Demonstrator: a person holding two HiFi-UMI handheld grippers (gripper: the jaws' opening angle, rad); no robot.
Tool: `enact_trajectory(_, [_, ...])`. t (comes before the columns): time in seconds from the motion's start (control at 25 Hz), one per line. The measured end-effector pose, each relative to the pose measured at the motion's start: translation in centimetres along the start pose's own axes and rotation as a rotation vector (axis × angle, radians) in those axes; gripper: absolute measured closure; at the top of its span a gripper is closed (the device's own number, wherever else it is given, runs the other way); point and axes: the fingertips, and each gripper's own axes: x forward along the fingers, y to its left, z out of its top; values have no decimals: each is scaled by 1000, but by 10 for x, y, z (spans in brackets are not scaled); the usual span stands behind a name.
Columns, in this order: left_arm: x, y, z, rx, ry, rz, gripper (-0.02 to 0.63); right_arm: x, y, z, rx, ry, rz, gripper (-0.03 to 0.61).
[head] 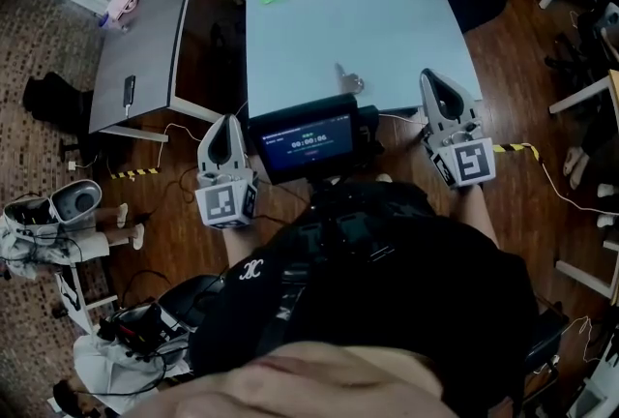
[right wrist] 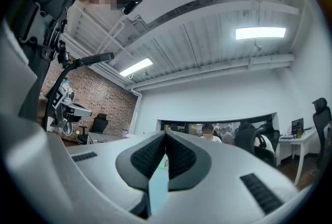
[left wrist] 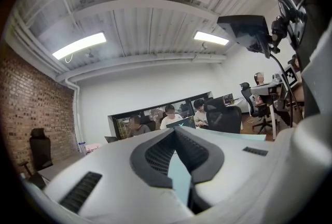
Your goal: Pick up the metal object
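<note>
**A:** Where does the small silvery metal object (head: pixel 348 77) lie?

**B:** It lies flat on the pale blue counter (head: pixel 387 19), close to the near edge and just beyond the dark screen (head: pixel 308 140) on the person's chest. It sits between the two tools and apart from both.

**A:** And how do the tools stand?

**B:** The left tool (head: pixel 229 119) has its jaws pressed together at the tips with nothing in them, and its own view (left wrist: pixel 175 129) shows only the counter through the slit below. The right tool (head: pixel 432 75) is the same, closed tight and empty (right wrist: pixel 165 133).

**A:** So what could go wrong from here?

**B:** The first risk is reaching in with the jaws closed. They would probably shove the object along the smooth top instead of going round it. It is also low and thin, so pads that come down too high may close on air, and pads that come down too hard may scrape the counter.

**A:** And the edge?

**B:** A push toward the person could likely tip the object off onto the wooden floor (head: pixel 513 19). The screen also hides part of that near edge from the head view, and both gripper views point out across the room and do not show the object, so the aim may be poor.
</note>
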Motion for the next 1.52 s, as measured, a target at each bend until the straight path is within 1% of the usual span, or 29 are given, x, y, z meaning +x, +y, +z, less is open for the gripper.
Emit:
enact_trajectory(0.08, [0, 7, -6, 0, 6, 4, 603, 8, 2, -5, 9, 3, 4, 598])
enact_trajectory(0.16, [2, 8, -4, -11, 14, -5, 603, 17, 3, -11, 16, 7, 1, 598])
enact_trajectory(0.24, [2, 13, -7, -7, 6, -2, 603, 26, 4, -18, 13, 17, -1, 598])
enact_trajectory(0.36, [-3, 21, -13, 4, -11, 21, 603, 40, 6, -30, 12, 35, 8, 578])
enact_trajectory(0.44, [-8, 26, -12, 0, 3, 46, 603, 51, 9, -37, 30, 47, 17, 557])
enact_trajectory(0.64, [-13, 37, -17, -15, 24, 80, 603, 81, 18, -71, 65, 103, 43, 546])
enact_trajectory(0.76, [-12, 40, -22, -16, 30, 83, 603, 102, 22, -103, 161, 158, 53, 535])
enact_trajectory(0.88, [-13, 41, -21, -8, 31, 83, 603, 115, 21, -137, 272, 221, 50, 458])
enact_trajectory(0.96, [-14, 40, -19, -7, 23, 88, 603, 121, 20, -159, 341, 261, 48, 423])
enact_trajectory(1.04, [-15, 40, -19, -6, 22, 94, 603, 125, 21, -186, 398, 318, 50, 416])
enact_trajectory(1.16, [-16, 41, -21, -11, 32, 101, 603, 126, 32, -234, 485, 437, 54, 413])
enact_trajectory(1.28, [-16, 43, -23, -17, 39, 99, 603, 123, 44, -278, 573, 552, 52, 386])
enact_trajectory(1.4, [-15, 43, -25, -20, 43, 93, 603, 117, 53, -317, 627, 661, 31, 379])
enact_trajectory(1.52, [-13, 41, -25, -8, 39, 75, 603, 110, 59, -347, 693, 756, 2, 379])
